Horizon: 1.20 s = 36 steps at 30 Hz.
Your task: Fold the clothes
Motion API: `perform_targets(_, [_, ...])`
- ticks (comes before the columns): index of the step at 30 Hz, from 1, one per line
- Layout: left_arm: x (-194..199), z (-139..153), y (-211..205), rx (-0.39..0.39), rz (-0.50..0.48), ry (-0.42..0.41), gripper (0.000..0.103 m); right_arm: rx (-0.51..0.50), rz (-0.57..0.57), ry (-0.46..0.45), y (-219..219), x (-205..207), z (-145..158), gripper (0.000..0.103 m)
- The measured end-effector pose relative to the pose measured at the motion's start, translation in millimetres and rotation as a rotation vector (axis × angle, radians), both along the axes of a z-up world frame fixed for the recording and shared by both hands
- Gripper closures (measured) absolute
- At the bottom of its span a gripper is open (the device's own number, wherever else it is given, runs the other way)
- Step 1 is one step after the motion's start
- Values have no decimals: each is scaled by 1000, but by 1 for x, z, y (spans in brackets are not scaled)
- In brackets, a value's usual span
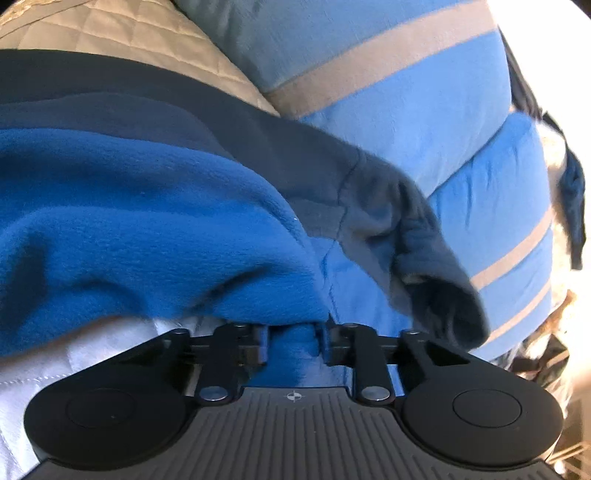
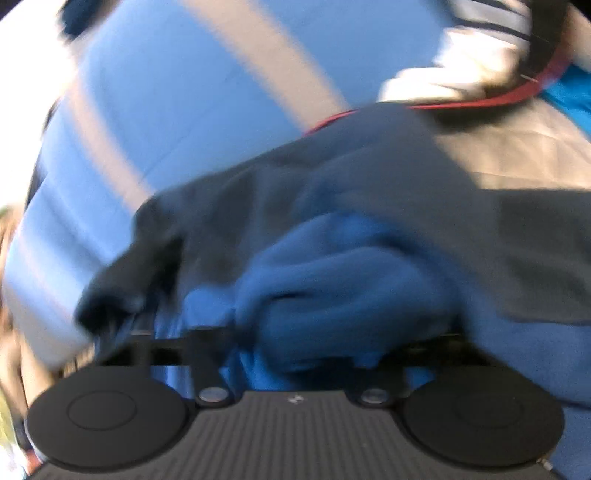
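Left tool (image 1: pixel 293 341) sits right at the lens: both fingers are pinched onto a fold of the blue fleece garment (image 1: pixel 129 206), with cloth bunched in the narrow gap between them. Fleece rises from the grip and spreads up and to the left, filling most of the left wrist view. Its dark navy panel (image 1: pixel 280 147) runs across the top edge and hangs down in a loose flap on the right. White fabric (image 1: pixel 92 350) shows under the fleece at lower left, just beside the left finger linkage.

Right tool (image 2: pixel 295 354): fingers are buried under bunched fleece (image 2: pixel 332 280) and the frame is motion-blurred, so I cannot tell whether it is clamped or not. Cloth drapes over and touches the linkage. Navy part (image 2: pixel 369 177) lies above the blue bunch in that view.

Behind the garment in both views is a light blue blanket with grey stripes (image 1: pixel 424 92), (image 2: pixel 184 92). Beige quilted cover (image 1: pixel 129 33) is at the upper left of the left view and at the right of the right view (image 2: pixel 517 155). Red-edged dark item (image 2: pixel 517 88) with white fabric beside it sits at the upper right of the right view, too blurred to identify.

Garment is bunched, not flat.
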State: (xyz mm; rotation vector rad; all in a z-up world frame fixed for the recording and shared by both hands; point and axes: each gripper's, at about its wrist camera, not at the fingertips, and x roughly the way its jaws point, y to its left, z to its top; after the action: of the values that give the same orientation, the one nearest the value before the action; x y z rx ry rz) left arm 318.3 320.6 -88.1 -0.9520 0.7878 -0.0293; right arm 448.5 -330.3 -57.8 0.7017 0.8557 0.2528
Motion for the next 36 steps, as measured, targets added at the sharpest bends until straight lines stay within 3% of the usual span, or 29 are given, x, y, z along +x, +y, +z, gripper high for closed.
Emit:
perform_targets(3, [-3,2,8,-4,19,-12,87,63,-37,11,-19,0,-3,86])
perform_targets(5, [-6,2,16,-7,55,-9,93,72,-41,9,-23,-1,-3,87])
perform_targets(10, [-12,-7,29,-52,96,0,91,95,-50,4,-32,-4,-2,87])
perform_targets(11, [-11,-8,27,-58,94,3,88,99,-52,3,-34,-5,-2,84])
perform_targets(12, [-10,-8,26,-70,96,5,88,104,-53,2,-36,-5,-2,70])
perform_targets(13, [-10,-8,25,-80,97,4,88,108,-55,1,-38,-6,-2,61])
perform_targets(15, [-9,-6,24,-81,102,-2,86,117,-59,-1,-42,-7,-2,51])
perform_targets(17, [-10,-6,24,-84,105,-10,86,130,-71,-13,-47,-11,1,50])
perform_targets(19, [-11,-6,23,-83,117,-6,86,135,-96,-17,-54,-15,2,54])
perform_targets(21, [-14,-8,23,-85,133,10,83,107,-123,-25,-58,-18,4,81])
perform_targets(23, [-16,-7,21,-72,137,19,77,57,-114,-26,-57,-18,6,82])
perform_targets(24, [-18,-5,20,-49,138,34,72,41,-110,-20,-55,-18,7,80])
perform_targets(27, [-26,5,16,44,94,40,62,12,-87,-2,-50,-19,11,37])
perform_targets(29, [-36,11,14,74,75,48,54,38,-50,-8,-50,-27,15,18])
perform_targets(32, [-54,13,7,96,34,55,51,58,15,-6,-48,-46,17,16])
perform_targets(36, [-80,11,-2,96,-21,46,51,12,116,28,-42,-73,13,16])
